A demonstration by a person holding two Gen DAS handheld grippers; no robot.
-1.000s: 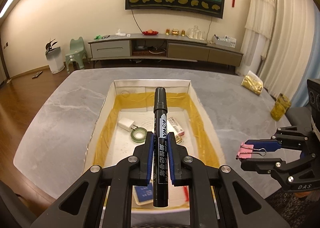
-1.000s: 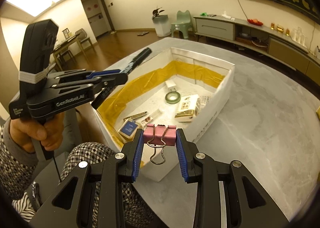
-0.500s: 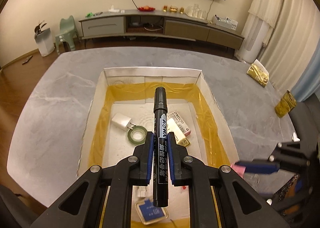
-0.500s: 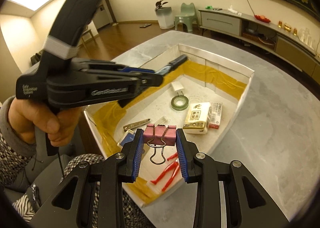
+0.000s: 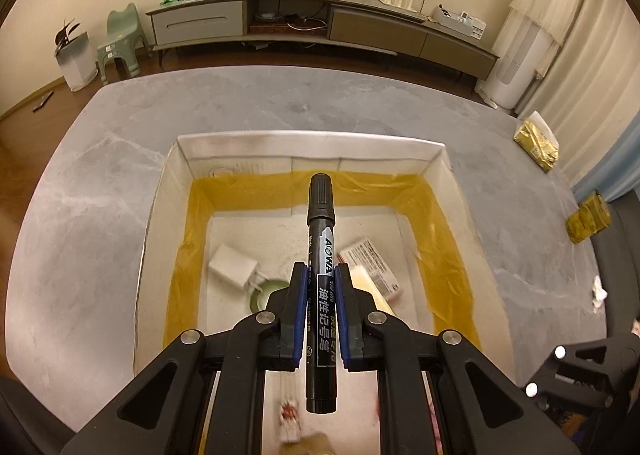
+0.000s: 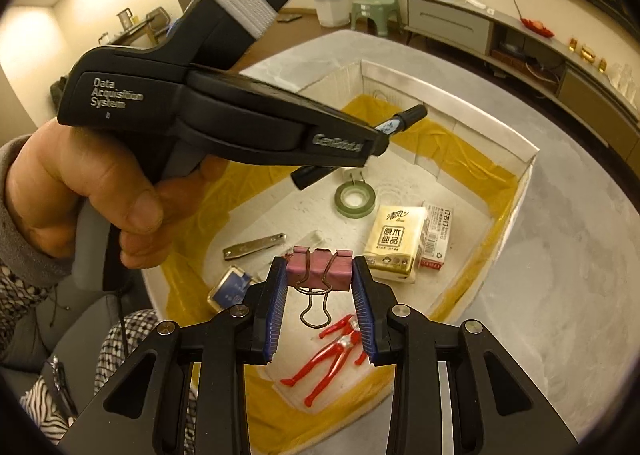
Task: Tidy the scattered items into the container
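My left gripper (image 5: 321, 287) clamps black marker (image 5: 321, 255), cap forward, above white box (image 5: 312, 147) with yellow lining. My right gripper (image 6: 320, 287) pinches pink binder clip (image 6: 319, 269) over box's near end. Inside: green tape roll (image 6: 355, 199), tissue pack (image 6: 394, 241), red figure (image 6: 328, 355), flat metal strip (image 6: 254, 245), possibly nail clipper. Both grippers farther over box than 1 s ago.
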